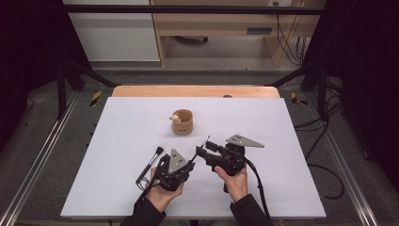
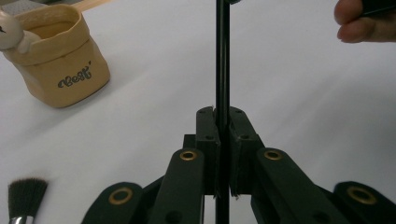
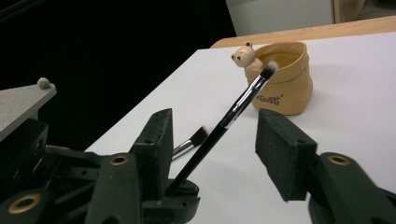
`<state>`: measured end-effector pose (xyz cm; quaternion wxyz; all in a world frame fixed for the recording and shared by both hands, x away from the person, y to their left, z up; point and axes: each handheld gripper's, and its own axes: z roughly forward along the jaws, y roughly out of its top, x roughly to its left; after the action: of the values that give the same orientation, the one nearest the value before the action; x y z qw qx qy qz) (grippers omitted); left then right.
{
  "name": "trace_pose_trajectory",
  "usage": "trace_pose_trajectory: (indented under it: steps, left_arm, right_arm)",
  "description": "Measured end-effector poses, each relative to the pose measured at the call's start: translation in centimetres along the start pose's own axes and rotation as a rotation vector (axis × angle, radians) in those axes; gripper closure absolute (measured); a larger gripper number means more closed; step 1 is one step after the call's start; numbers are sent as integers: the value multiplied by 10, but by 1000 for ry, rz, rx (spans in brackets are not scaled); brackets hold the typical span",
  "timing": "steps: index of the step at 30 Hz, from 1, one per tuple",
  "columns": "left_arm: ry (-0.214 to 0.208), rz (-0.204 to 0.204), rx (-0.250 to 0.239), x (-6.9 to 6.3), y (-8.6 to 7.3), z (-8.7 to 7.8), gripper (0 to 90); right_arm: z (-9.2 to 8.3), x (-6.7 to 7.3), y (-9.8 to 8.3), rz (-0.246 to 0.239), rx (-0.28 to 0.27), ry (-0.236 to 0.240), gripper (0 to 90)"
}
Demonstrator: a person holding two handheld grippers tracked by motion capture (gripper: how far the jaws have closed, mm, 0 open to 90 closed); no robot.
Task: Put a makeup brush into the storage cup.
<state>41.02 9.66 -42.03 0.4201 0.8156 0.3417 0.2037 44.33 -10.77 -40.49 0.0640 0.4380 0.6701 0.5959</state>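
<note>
A slim black makeup brush (image 2: 222,70) stands upright in my left gripper (image 2: 222,116), whose jaws are shut on its handle. In the high view the left gripper (image 1: 190,165) sits near the table's front centre, with the brush (image 1: 203,143) slanting up and to the right. My right gripper (image 3: 212,126) is open, its jaws on either side of the brush (image 3: 233,112) without touching it. The brush's pale tip points toward a tan cup (image 3: 280,84) with a small bear figure on its rim. In the high view the right gripper (image 1: 204,149) points left at the left one.
The cup (image 1: 182,121) stands at the middle of the white table top (image 1: 117,122). A second, larger brush (image 1: 150,164) with black bristles lies flat left of my left gripper; its bristles (image 2: 25,198) show low in the left gripper view. A hand's fingers (image 2: 364,23) are nearby.
</note>
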Motion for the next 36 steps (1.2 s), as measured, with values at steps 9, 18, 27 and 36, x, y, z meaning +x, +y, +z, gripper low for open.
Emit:
trace_pose_trajectory:
  steps: [9, 18, 27, 36]
  left_arm:
    - [-5, 0, -8, -8, 3, 2, 843]
    - [-6, 3, -16, -11, 1, 2, 844]
    - [3, -1, -19, -11, 1, 2, 844]
    - [-4, 2, -17, -12, 0, 3, 843]
  right_arm:
    - [-1, -1, 1, 26, -12, -16, 587]
    - [-1, -2, 1, 40, -18, -4, 666]
    - [-3, -6, 0, 71, -14, 28, 754]
    - [-5, -8, 0, 78, -11, 70, 795]
